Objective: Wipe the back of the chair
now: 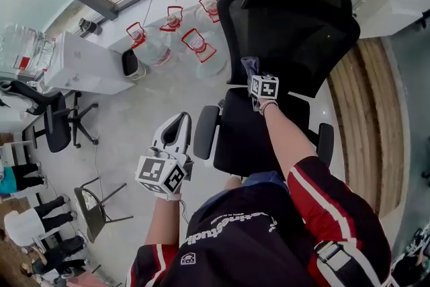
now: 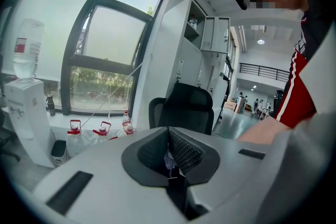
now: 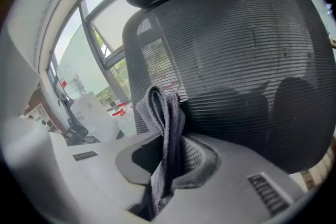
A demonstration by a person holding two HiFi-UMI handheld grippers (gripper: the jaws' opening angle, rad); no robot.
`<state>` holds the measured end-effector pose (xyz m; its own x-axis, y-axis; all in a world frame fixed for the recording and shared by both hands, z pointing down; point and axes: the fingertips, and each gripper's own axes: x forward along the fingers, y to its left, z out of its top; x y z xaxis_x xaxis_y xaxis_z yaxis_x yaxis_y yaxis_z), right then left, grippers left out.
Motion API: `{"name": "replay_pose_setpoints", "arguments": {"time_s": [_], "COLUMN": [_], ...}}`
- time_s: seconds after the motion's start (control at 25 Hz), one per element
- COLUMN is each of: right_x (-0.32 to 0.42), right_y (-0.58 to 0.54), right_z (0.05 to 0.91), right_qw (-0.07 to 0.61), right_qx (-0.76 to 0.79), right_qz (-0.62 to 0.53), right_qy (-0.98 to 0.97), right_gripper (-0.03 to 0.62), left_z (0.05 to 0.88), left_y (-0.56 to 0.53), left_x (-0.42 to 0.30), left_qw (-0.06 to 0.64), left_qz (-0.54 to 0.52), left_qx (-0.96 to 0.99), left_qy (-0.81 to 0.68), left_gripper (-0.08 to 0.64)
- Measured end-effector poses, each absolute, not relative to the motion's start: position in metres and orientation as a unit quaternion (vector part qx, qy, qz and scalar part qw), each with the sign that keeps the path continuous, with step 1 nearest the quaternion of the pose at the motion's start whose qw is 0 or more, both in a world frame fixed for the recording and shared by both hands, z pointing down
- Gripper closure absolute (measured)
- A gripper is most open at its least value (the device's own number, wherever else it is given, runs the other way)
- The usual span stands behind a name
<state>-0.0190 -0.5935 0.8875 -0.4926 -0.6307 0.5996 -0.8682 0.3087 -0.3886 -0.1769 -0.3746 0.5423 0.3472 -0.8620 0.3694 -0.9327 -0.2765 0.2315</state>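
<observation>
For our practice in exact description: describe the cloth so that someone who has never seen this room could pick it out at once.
Find the large black mesh chair near the window. Just in front of its backrest is the right gripper, shut on a folded grey cloth. It is the only soft, pale thing against the dark mesh.

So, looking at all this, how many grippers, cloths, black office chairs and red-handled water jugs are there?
Grippers: 2, the left gripper and the right gripper
Cloth: 1
Black office chairs: 2
Red-handled water jugs: 4
Total: 9
</observation>
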Motion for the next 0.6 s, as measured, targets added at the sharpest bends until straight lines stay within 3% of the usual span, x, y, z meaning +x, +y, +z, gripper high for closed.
{"name": "replay_pose_setpoints", "arguments": {"time_s": [0.6], "right_x": [0.138], "right_y": [-0.584], "right_z": [0.892], "right_qw": [0.185], "right_qx": [0.526], "right_qz": [0.339], "right_qy": [-0.758], "right_gripper": [0.531], "left_z": [0.531], "left_y": [-0.391], "left_x": [-0.08], "left_qw": [0.19], "left_qz": [0.094], "left_qx": [0.821], "left_qy": [-0.53], "left_gripper": [0.535]}}
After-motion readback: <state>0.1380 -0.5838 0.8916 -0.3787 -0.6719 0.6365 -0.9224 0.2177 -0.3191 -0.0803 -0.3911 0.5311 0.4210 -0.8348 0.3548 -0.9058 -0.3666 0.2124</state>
